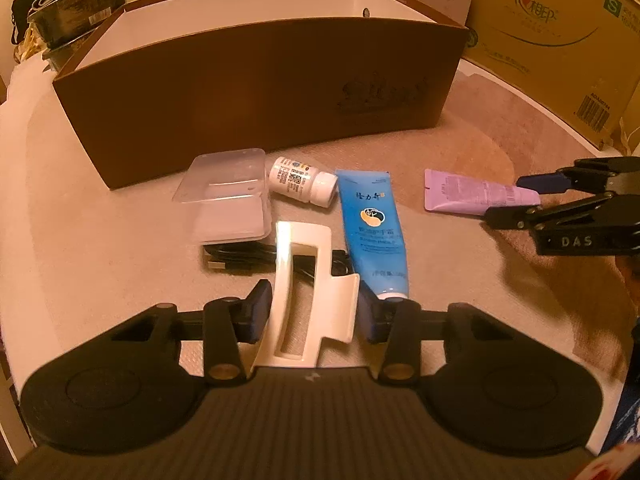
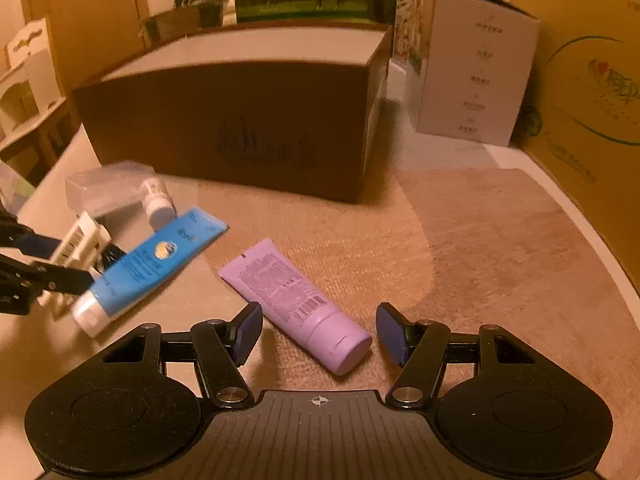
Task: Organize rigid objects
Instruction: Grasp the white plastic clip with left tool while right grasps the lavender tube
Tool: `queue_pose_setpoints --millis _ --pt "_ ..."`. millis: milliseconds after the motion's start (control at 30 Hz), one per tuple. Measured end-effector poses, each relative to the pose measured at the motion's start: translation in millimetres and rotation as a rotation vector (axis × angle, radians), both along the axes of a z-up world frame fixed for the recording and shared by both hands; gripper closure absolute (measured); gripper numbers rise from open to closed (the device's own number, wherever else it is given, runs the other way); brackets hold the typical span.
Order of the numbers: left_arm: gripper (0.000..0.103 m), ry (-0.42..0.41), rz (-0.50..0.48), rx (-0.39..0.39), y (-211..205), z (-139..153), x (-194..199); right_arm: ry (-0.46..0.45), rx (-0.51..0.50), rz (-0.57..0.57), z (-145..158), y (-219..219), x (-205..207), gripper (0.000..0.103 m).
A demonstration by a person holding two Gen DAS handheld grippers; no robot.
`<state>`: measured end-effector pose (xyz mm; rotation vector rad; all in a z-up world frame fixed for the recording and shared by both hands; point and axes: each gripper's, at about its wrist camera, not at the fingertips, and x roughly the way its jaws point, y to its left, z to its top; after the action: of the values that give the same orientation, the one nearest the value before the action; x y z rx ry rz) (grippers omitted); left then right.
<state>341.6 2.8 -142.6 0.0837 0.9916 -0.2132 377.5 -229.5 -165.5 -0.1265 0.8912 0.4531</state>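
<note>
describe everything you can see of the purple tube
The purple tube is a lilac squeeze tube of soft-looking plastic with a flat crimped tail, printed text and a barcode on its upper side, and a round matching cap. It lies flat on the beige table cover, cap toward the right gripper, whose open jaws straddle the cap end without touching. Nothing else touches it.

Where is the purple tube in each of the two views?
Left wrist view: purple tube at right of centre, by the right hand-held gripper.
Right wrist view: purple tube at lower centre, between open fingers.
Shared landmark: brown box behind it.
</note>
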Motion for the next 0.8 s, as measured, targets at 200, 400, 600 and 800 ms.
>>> queue_pose_setpoints --millis 200,400,600,800 --pt "0.062 -0.003 0.009 -0.001 1.4 -0.3 -3.0 0.006 0.004 0.052 -3.0 9.5 -14.7 0.074" --pt "0.062 0.004 0.019 -0.008 5.9 0.6 -9.6 0.033 0.036 0.025 -0.3 17.5 -43.2 0.074" --pt "0.063 0.019 0.027 -0.021 12.3 -0.2 -15.3 0.092 0.063 0.02 0.2 24.2 -64.4 0.074" --pt "0.064 0.044 0.024 -0.017 10.2 -4.5 -10.1 0.122 0.101 -0.064 -0.2 25.4 -47.0 0.06"
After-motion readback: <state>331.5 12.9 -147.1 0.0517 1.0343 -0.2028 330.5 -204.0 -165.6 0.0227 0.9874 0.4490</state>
